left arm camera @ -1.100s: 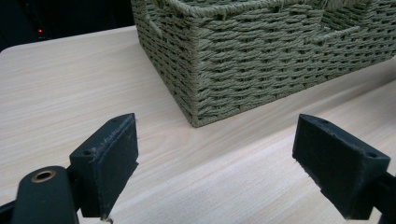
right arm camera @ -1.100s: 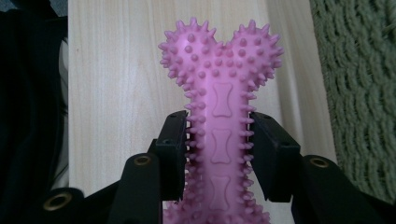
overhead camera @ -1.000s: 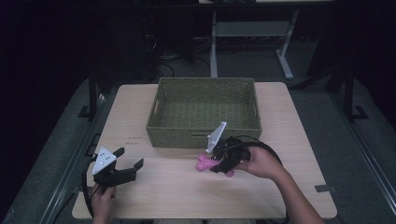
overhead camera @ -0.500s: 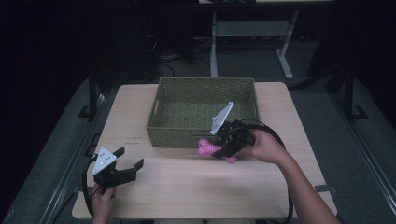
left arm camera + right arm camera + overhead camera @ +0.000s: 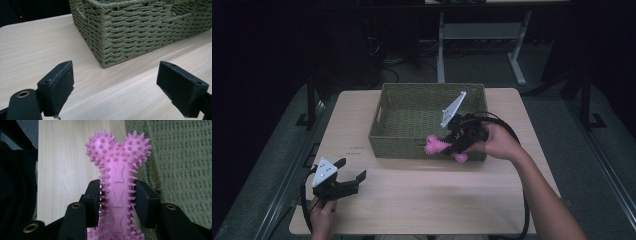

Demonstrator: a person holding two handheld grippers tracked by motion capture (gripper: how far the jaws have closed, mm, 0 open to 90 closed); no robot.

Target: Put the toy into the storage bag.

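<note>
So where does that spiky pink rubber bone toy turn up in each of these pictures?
High view: the spiky pink rubber bone toy is right of centre, at the near wall of the woven green basket, in the right gripper.
Left gripper view: not in it.
Right gripper view: centre, upright, clamped between the black jaws.
Shared landmark: the basket.

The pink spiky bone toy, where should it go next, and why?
Probably a little farther forward over the green woven basket, then let go. The right gripper is shut on the pink bone toy, held up at the basket's near wall, so part of it may still hang over the table.
</note>
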